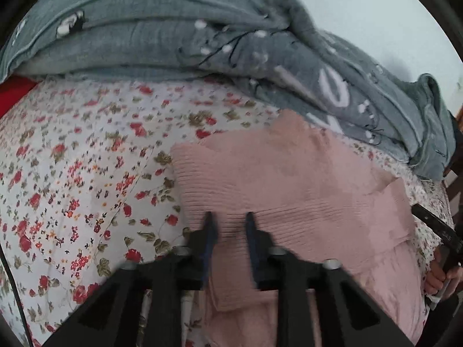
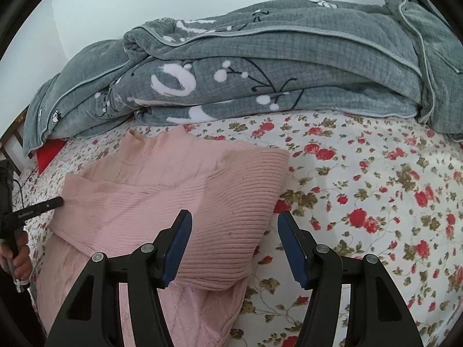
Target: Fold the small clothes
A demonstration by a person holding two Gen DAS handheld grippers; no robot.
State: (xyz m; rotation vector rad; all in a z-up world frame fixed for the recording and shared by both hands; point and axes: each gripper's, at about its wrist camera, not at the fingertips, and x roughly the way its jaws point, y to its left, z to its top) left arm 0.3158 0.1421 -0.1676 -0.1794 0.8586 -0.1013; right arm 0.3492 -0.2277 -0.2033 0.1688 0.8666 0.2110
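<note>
A pink ribbed knit sweater [image 1: 292, 179] lies on the floral bedsheet [image 1: 72, 173], partly folded, with a sleeve laid across the body. My left gripper [image 1: 228, 219] hovers over its near edge with the jaws apart and nothing between them. In the right wrist view the sweater [image 2: 185, 193] lies left of centre, collar toward the blanket. My right gripper [image 2: 234, 219] is open wide above the sweater's right edge, empty. The left gripper's finger [image 2: 43, 205] shows at the sweater's left side, held by a hand.
A thick grey blanket [image 2: 275, 66] is piled along the far side of the bed, also in the left wrist view [image 1: 202, 34]. A red item [image 2: 47, 153] peeks out under it. Floral sheet [image 2: 376, 202] stretches to the right. The right gripper's finger [image 1: 434, 225] shows at the right edge.
</note>
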